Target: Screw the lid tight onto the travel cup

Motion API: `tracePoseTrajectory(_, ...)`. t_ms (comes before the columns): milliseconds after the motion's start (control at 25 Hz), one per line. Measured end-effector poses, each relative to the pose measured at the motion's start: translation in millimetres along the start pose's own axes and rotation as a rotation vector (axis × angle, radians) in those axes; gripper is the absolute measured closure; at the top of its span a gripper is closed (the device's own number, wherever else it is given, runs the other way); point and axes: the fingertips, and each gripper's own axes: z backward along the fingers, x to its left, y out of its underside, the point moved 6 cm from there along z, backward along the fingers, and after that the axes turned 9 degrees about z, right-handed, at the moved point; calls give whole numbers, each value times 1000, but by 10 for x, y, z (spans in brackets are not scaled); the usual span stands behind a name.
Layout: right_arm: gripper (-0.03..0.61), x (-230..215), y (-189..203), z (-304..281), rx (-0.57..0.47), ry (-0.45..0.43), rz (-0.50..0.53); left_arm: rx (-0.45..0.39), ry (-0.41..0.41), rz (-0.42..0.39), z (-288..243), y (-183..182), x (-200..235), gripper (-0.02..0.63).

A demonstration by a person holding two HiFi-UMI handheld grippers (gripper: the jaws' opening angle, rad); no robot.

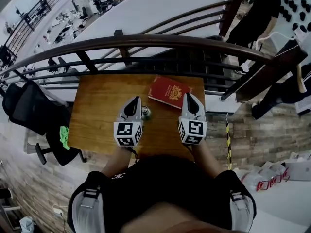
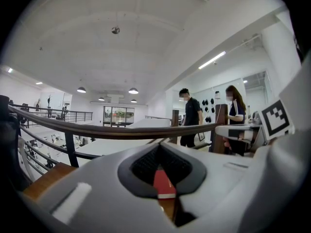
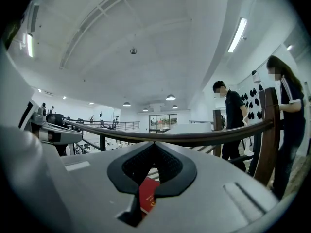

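Head view: left gripper (image 1: pixel 132 102), right gripper (image 1: pixel 190 97) parallel over table (image 1: pixel 97 111), fingers together.

Far side: the railing (image 1: pixel 146 41) runs right along the table (image 1: pixel 97 110) edge, so that way is blocked.
Left half of the table: plain open wood, loads of room.
Far right part: a red booklet (image 1: pixel 169 92) lies flat, just ahead of the right gripper (image 1: pixel 189 98).
Between the grippers: a metal cup (image 1: pixel 145 112) sits just beside the left gripper (image 1: pixel 133 102) (tight squeeze there).
Off the left edge: a black chair (image 1: pixel 29 108) close by.
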Motion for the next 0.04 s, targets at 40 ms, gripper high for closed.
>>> tracePoseTrajectory(40, 575, 10, 1, 9, -1, -4, 1, 0, -1, 1, 8, 0, -1, 560)
